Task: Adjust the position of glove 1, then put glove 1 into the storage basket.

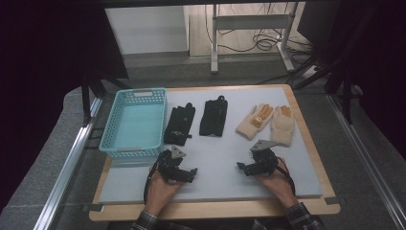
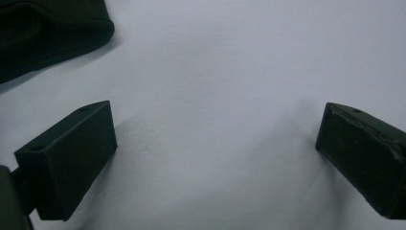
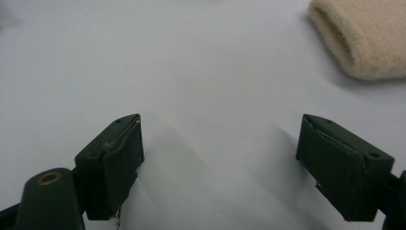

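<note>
Since all four gloves lie on the table [image 1: 215, 158] and nothing is gripped, the work is judged to be at its very start, presumably the moving of gloves into the basket [image 1: 136, 123].

The left black glove [image 1: 180, 123] is laid just beside the basket's right wall, the right black glove [image 1: 213, 117] a little farther right, apart from it. The cream pair is placed near the right edge: the left cream glove [image 1: 254, 120] is tilted, with its fingers touching or overlapping the right cream glove [image 1: 282, 124]; which of the two cannot be told.

The turquoise basket is seen at the table's left rear corner, and its floor appears bare, so no glove has been put in yet.

The left gripper [image 1: 184, 173] is held low over the grey surface in front of the nearest black glove, its jaws spread wide with only bare table between them. The right gripper [image 1: 245, 168] is held likewise in front of the cream pair, jaws wide apart and nothing grasped; a cream cuff [image 3: 364, 40] is seen ahead of it at upper right.

All four pickups are judged to remain.
</note>
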Demonstrator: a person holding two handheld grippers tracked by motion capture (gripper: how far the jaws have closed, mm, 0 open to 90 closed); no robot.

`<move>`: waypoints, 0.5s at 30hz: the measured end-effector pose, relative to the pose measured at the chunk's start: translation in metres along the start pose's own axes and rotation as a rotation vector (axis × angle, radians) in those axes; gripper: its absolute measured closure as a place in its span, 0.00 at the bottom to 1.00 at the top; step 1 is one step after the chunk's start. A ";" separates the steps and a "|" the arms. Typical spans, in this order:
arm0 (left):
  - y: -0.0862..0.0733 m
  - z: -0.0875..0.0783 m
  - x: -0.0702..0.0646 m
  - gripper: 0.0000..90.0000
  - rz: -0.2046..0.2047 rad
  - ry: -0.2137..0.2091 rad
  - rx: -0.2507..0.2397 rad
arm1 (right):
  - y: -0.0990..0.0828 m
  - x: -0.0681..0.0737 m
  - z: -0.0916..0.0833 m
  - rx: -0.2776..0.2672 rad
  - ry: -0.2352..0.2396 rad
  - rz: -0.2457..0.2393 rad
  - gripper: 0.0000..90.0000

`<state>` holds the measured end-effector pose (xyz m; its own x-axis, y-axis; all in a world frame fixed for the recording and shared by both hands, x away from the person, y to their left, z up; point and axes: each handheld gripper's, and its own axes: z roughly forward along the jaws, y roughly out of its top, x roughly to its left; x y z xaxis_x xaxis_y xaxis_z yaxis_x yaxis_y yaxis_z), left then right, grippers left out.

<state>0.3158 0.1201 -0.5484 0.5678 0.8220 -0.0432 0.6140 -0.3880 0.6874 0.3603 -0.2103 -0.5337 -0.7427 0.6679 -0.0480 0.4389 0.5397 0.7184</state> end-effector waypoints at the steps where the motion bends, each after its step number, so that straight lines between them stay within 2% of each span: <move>1: 0.000 0.000 0.000 0.00 0.000 0.000 0.000 | 0.000 0.000 0.000 -0.001 0.001 0.000 0.17; 15: 0.000 0.000 0.000 0.01 -0.002 0.001 -0.005 | 0.000 0.000 0.000 0.003 0.005 0.000 0.16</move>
<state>0.3156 0.1200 -0.5487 0.5664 0.8230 -0.0437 0.6123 -0.3847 0.6907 0.3606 -0.2102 -0.5341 -0.7449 0.6657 -0.0444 0.4407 0.5409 0.7164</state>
